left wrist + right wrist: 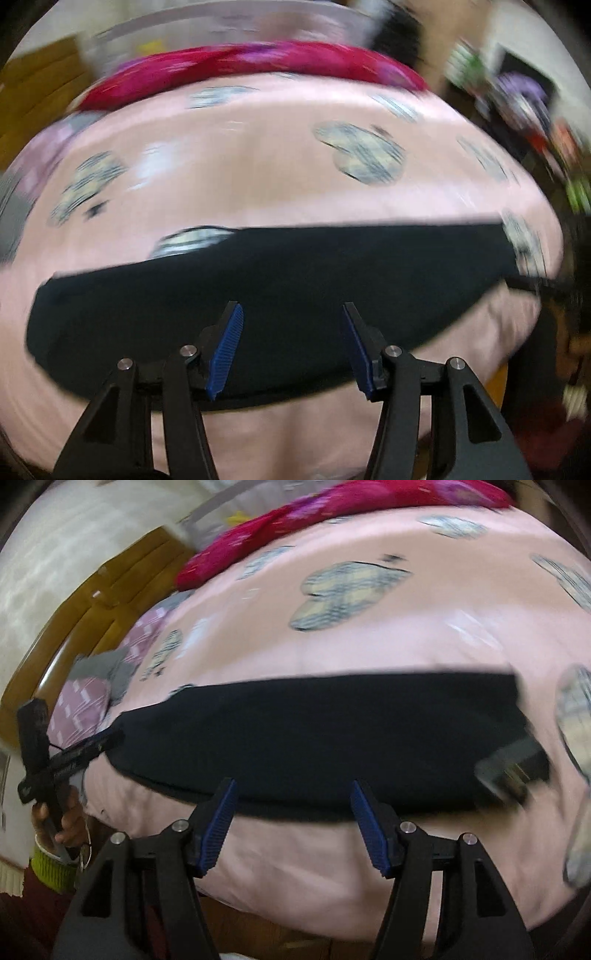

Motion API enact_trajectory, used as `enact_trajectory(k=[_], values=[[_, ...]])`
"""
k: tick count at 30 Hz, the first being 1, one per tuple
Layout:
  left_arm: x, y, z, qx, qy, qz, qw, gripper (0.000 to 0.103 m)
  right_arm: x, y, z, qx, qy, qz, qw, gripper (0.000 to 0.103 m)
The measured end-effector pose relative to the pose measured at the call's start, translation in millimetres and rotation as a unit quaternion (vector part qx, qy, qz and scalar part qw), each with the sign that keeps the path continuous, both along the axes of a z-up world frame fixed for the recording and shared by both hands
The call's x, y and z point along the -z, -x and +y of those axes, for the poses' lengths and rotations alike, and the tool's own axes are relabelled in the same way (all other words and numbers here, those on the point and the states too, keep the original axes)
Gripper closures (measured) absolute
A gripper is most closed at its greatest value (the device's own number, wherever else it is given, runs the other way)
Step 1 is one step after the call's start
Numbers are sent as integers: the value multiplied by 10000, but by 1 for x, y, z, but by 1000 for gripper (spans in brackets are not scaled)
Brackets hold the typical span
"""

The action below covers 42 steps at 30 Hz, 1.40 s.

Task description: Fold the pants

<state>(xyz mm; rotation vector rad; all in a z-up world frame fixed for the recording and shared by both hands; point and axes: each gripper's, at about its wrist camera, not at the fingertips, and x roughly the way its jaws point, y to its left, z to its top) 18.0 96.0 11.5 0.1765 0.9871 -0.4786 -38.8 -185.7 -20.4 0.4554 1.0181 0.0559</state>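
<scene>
Your black fabric pants [280, 291] lie flat as one long dark band across the pink bedsheet printed with grey plaid hearts [258, 173], running side to side in both wrist views, with bare sheet beyond them and a strip of sheet between them and the near edge of the bed. Your left gripper [291, 350] hangs over the middle of that band with its blue ribbed pads spread wide and nothing between them; your right gripper [291, 827] sits at the band's near edge, equally spread and empty. In the right wrist view you can see your other hand [59, 823] gripping the black handle of the left tool at the left end of the pants, a yellow-green cuff [51, 867] at its wrist. Beyond the pants the sheet rises to a crumpled magenta flowered cloth [251, 66] along the far side. A mauve pillow with white dashes [81, 705] and a grey cloth [110, 672] lie at the left, against a brown wooden headboard [85, 602] and a pale wall [55, 554]. To the right in the left wrist view the room is a blur of coloured clutter [524, 107].
</scene>
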Motion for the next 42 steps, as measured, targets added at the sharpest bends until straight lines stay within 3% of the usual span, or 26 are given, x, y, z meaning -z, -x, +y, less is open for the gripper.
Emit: enact_trajectory(k=[5, 7, 12, 15, 16, 17, 18, 20, 26, 28, 30, 31, 33, 35, 38, 42], values=[[23, 22, -57, 1171, -523, 102, 9917, 48, 12, 24, -32, 540, -115, 70, 9984, 38], [32, 22, -62, 1376, -709, 162, 9878, 48, 14, 25, -40, 695, -192, 30, 9974, 39], [56, 16, -60, 1691, -1103, 336, 9788, 61, 24, 18, -56, 1032, -251, 62, 9943, 42], [65, 14, -55, 1756, -1228, 332, 9762, 71, 30, 17, -64, 1188, -445, 48, 9919, 52], [64, 15, -53, 1780, -1217, 303, 9760, 80, 31, 16, -66, 1253, -417, 36, 9912, 64], [62, 15, -53, 1798, -1208, 291, 9758, 87, 31, 16, -67, 1288, -400, 22, 9909, 83], [61, 14, -52, 1809, -1183, 305, 9759, 90, 30, 18, -68, 1293, -403, 27, 9908, 93], [56, 16, -51, 1858, -1106, 307, 9759, 96, 25, 23, -71, 1257, -495, -31, 9908, 97], [61, 31, -44, 2087, -922, 606, 9717, 97, 17, 35, -72, 1125, -271, -106, 9932, 97], [65, 32, -46, 2094, -1040, 665, 9700, 96, 27, 32, -75, 1159, -315, 23, 9928, 95], [55, 34, -49, 2132, -924, 672, 9703, 96, 28, 32, -75, 1192, -390, 132, 9920, 93], [49, 33, -51, 2163, -851, 630, 9706, 90, 26, 34, -75, 1187, -388, 196, 9920, 89], [33, 30, -62, 2253, -714, 484, 9705, 87, 19, 41, -76, 1234, -326, 148, 9917, 75], [19, 19, -82, 2324, -620, 383, 9699, 76, 13, 53, -81, 1390, -313, 10, 9898, 38], [11, 1, -115, 2425, -464, 380, 9683, 63, 12, 62, -81, 1485, -355, -213, 9881, 35], [11, -24, -183, 2796, -287, 612, 9577, 59, 28, 60, -84, 1536, -604, -170, 9861, 35]])
